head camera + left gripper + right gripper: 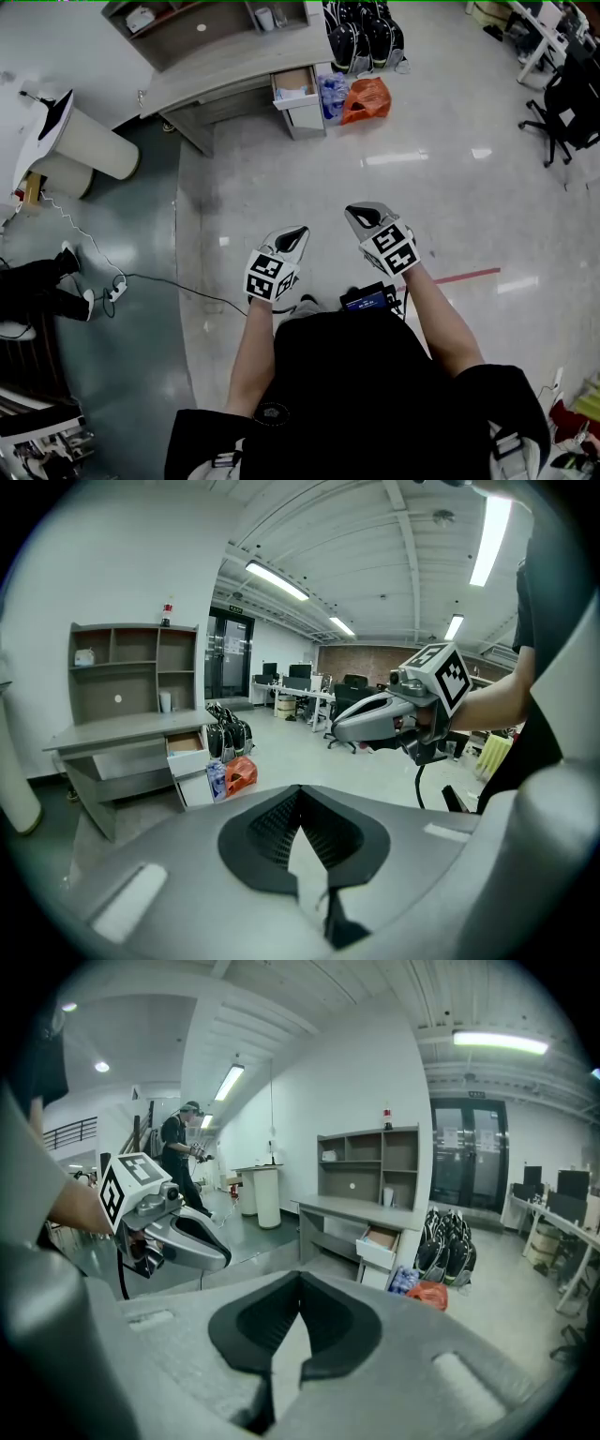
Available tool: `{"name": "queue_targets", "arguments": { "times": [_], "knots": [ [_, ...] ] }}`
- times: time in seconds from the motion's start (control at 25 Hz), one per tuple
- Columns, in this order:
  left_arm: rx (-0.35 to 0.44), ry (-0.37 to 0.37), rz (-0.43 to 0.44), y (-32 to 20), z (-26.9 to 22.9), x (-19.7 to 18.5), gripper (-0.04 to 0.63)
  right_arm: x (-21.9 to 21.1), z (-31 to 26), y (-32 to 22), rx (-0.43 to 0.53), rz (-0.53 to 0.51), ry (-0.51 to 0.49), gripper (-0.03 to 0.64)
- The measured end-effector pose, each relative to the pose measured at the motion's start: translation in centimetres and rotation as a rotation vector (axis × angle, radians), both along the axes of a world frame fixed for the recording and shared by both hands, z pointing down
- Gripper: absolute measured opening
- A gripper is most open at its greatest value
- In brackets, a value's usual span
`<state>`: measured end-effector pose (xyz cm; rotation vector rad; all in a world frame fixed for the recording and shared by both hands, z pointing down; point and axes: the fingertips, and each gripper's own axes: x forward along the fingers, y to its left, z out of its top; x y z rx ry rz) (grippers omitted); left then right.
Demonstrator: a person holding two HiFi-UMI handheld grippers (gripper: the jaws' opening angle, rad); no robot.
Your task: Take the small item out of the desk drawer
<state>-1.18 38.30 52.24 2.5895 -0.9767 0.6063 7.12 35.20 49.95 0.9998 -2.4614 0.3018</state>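
Left gripper (296, 232) and right gripper (362, 215) are clenched empty, and the small item in the open drawer (292, 86), upper centre, is too distant to read, probably light, best pinched across its width.

— What sort of place is shown here?

— An open-plan office is shown. A grey surface (234, 75) topped by a shelf unit (367, 1162) is seen at the top of the head view, and a black swivel chair (562, 108) at its upper right.

— By what else is that borne out?

— Monitors (300, 672) are lined up at the centre of the left gripper view, under long ceiling lights (277, 580). Glass doors (469, 1157) are seen at the right of the right gripper view, and a polished floor (450, 187) is laid throughout.
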Motion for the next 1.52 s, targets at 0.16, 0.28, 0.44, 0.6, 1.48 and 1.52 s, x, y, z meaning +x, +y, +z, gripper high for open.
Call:
{"name": "queue_targets", "arguments": {
  "times": [0.16,0.28,0.44,0.6,1.48,1.52],
  "knots": [
    [0.0,-0.005,-0.012,0.0,0.0,0.2,0.002,0.4,0.3,-0.3,0.004,-0.01,0.005,0.003],
    [-0.006,-0.007,-0.02,-0.1,0.2,0.1,0.002,0.4,0.4,-0.5,-0.003,-0.013,-0.004,0.003],
    [-0.012,0.008,-0.031,-0.6,0.7,-0.1,0.002,0.3,0.9,-1.0,-0.01,-0.009,-0.006,0.003],
    [-0.032,0.02,-0.027,-2.0,1.6,-0.6,0.002,0.1,1.7,-2.5,-0.017,0.008,0.002,0.003],
    [-0.05,0.065,0.077,-16.9,2.2,-7.1,0.002,-6.2,2.2,-16.1,-0.04,0.115,0.044,0.003],
    [-0.051,0.066,0.083,-17.4,2.2,-7.5,0.002,-6.6,2.2,-16.6,-0.04,0.122,0.045,0.003]
  ]
}}
